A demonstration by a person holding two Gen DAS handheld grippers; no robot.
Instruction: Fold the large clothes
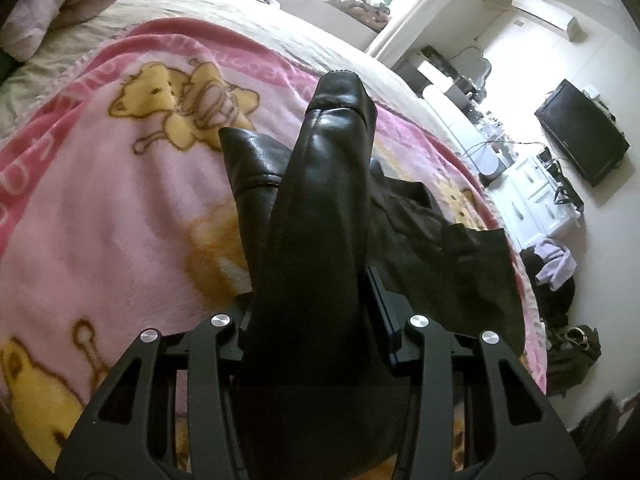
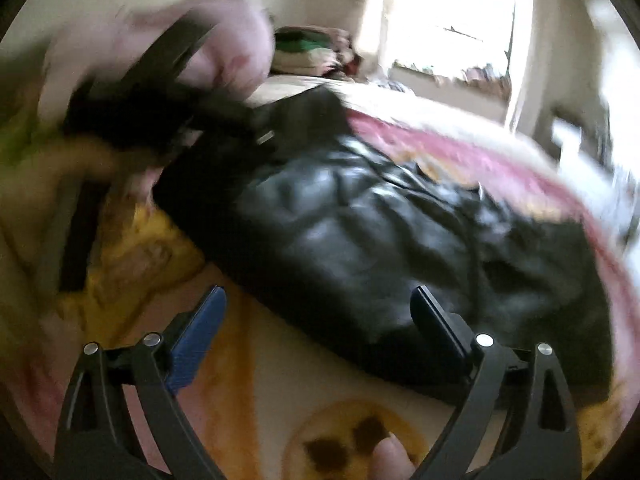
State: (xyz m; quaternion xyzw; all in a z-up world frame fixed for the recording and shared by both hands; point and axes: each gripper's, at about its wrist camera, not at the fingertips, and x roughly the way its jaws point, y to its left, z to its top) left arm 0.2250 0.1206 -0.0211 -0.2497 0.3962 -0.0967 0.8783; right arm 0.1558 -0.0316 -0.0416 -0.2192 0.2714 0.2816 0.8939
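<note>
A black leather jacket (image 2: 360, 220) lies crumpled on a pink blanket (image 1: 100, 220) printed with yellow bears. In the left wrist view one sleeve (image 1: 324, 168) of the jacket stands up off the bed and runs back between the jaws of my left gripper (image 1: 312, 304), which is shut on it. The leather hides most of the pads. My right gripper (image 2: 316, 312) hovers low over the blanket at the jacket's near edge, open wide with nothing between its blue pads (image 2: 200, 324). A person's hand (image 2: 224, 40), blurred, holds the other gripper at the jacket's far left end.
A pillow (image 1: 40, 12) lies at the bed's head. The bed's edge curves along the right, with a white cabinet (image 1: 532, 200), a black screen (image 1: 580, 132) and a clothes pile (image 1: 556, 264) on the floor beyond. Folded clothes (image 2: 312, 52) are stacked by the window.
</note>
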